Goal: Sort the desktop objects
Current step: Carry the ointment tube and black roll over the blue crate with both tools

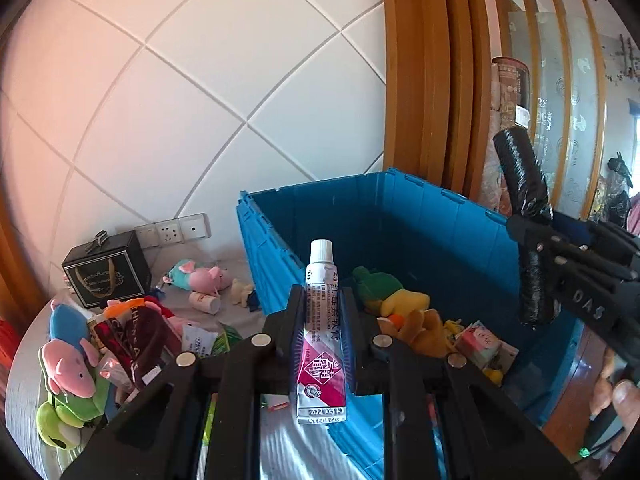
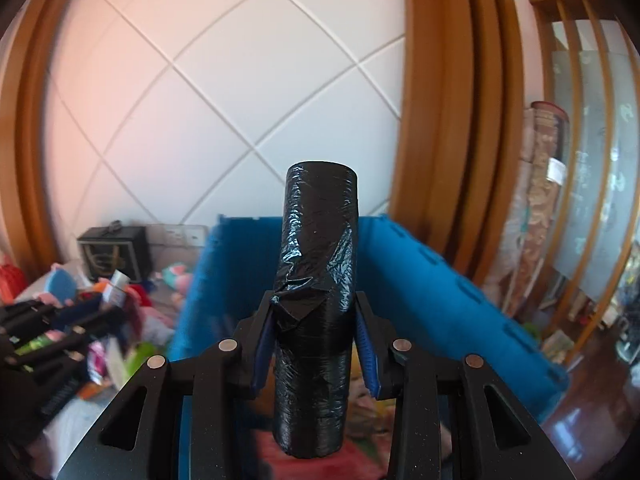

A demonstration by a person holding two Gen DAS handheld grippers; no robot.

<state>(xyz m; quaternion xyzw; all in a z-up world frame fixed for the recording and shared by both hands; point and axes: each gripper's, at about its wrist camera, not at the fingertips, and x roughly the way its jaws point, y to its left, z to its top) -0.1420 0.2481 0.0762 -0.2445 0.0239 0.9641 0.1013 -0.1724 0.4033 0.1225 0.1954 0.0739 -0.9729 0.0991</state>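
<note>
Left tool (image 1: 322, 320) squeezes a white and pink ointment tube (image 1: 321, 344) between its two fingers. The tube stands up straight with its white cap on top, held over the near edge of the blue bin (image 1: 400, 216). Right tool (image 2: 316, 344) grips a roll of black trash bags (image 2: 316, 300), its fingers pressed on both sides of the roll. The roll stands upright above the blue bin too. Inside the bin lie a green and yellow plush toy (image 1: 384, 292) and a small box (image 1: 480, 342). On the worktop (image 1: 224, 256) left of the bin sit a pink pig plush (image 1: 204, 278), more plush toys and a black gift box (image 1: 106, 270).
</note>
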